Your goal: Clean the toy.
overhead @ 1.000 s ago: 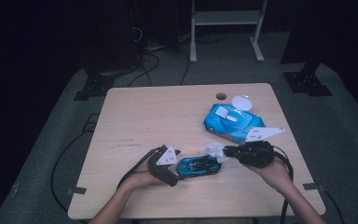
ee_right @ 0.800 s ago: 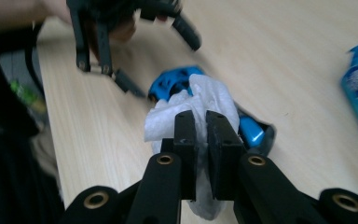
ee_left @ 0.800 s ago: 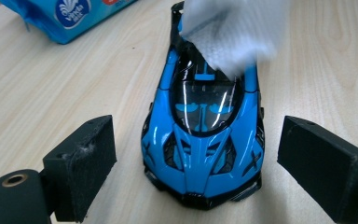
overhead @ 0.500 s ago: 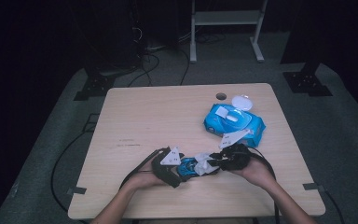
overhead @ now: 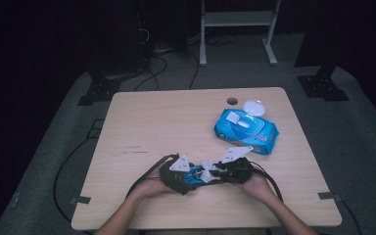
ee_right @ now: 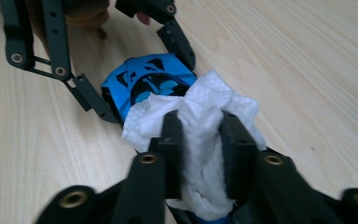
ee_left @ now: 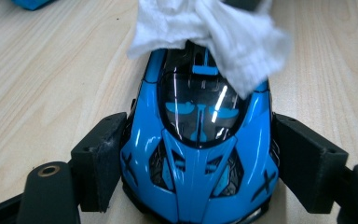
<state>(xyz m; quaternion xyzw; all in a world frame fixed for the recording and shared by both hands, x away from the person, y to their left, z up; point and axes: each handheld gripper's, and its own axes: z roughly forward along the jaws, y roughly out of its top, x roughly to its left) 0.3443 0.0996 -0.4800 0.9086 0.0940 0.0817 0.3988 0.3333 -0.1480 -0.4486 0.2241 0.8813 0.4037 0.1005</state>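
Observation:
A blue toy car (ee_left: pixel 198 154) stands on the wooden table (overhead: pixel 176 122) near its front edge. My left gripper (ee_left: pixel 203 163) has it between its jaws, which have just been closing, and both pads press on the car's sides. A crumpled white wipe (ee_right: pixel 200 121) is pinched in my right gripper (ee_right: pixel 203 140), whose jaws have just been closing on it. The wipe (ee_left: pixel 223 37) rests on the end of the car farthest from the left gripper. In the high view the two grippers meet over the car (overhead: pixel 196 177), left gripper (overhead: pixel 190 179) facing right gripper (overhead: pixel 216 173).
A blue pack of wipes (overhead: pixel 247 128) with its white lid flipped open lies at the table's right, behind the right hand. A small round hole (overhead: pixel 232 101) sits near the table's far edge. Cables trail from both grippers off the front edge.
My right gripper has come left and down with the wipe, from beside the car onto its end. The left gripper has stayed around the car.

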